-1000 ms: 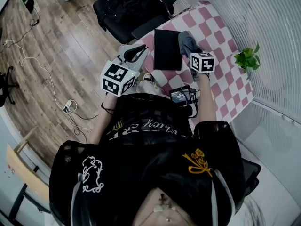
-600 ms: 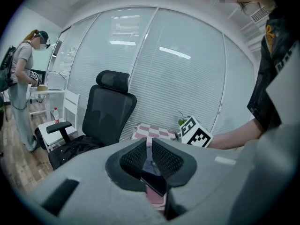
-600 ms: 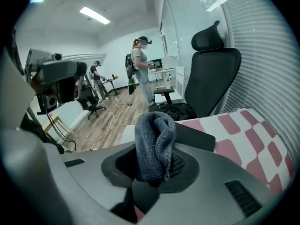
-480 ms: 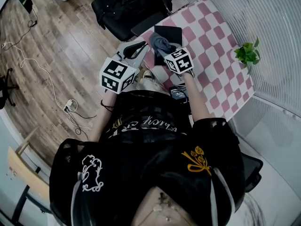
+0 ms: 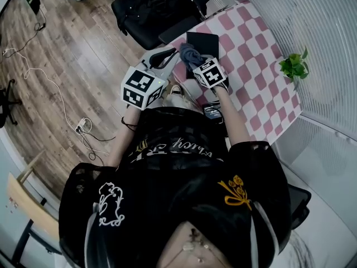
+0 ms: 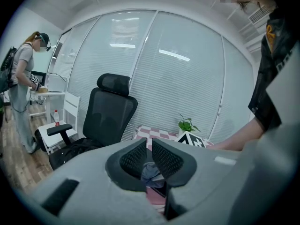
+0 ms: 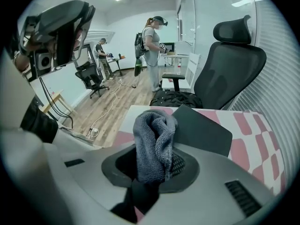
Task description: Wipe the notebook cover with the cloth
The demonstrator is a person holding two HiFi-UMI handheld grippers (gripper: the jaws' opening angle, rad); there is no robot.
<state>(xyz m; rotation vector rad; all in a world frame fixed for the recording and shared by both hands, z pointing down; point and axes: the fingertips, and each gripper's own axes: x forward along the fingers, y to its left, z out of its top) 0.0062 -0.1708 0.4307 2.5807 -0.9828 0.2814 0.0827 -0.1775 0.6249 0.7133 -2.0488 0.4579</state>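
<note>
- One grey cloth (image 7: 154, 135) stands bunched upright in the right gripper (image 7: 152, 159), whose jaws are closed tight on its lower part.
- One black notebook (image 5: 203, 41) lies flat and closed on the pink-and-white checked table (image 5: 262, 66), near the table's far left corner, at about 12 o'clock from the right gripper.
- From overhead, the cloth sits at the notebook's 7 o'clock corner and overlaps its edge. I cannot tell whether it actually presses on the cover.
- The left gripper (image 6: 149, 142) has its jaws drawn almost together, with only a thin slit between the tips and nothing held in them.
- The left gripper is held just off the table's left edge, at about 9 o'clock from the right gripper.
- There are two marker cubes, one on each gripper. The left cube (image 5: 142, 86) is the larger in the overhead view, and the right cube (image 5: 209, 73) sits just behind the cloth.
- One potted plant (image 5: 293, 66) stands on the table's right edge, at about 3 o'clock and well apart from the notebook.
- One black office chair (image 5: 148, 7) stands beyond the table, at about 10 o'clock from the notebook.
- One small dark device (image 5: 213, 111) rests at the table's near edge, at 6 o'clock from the right gripper.
- Two people stand far back in the room: one with a backpack (image 7: 152, 46), and a second further off (image 7: 101, 55).
</note>
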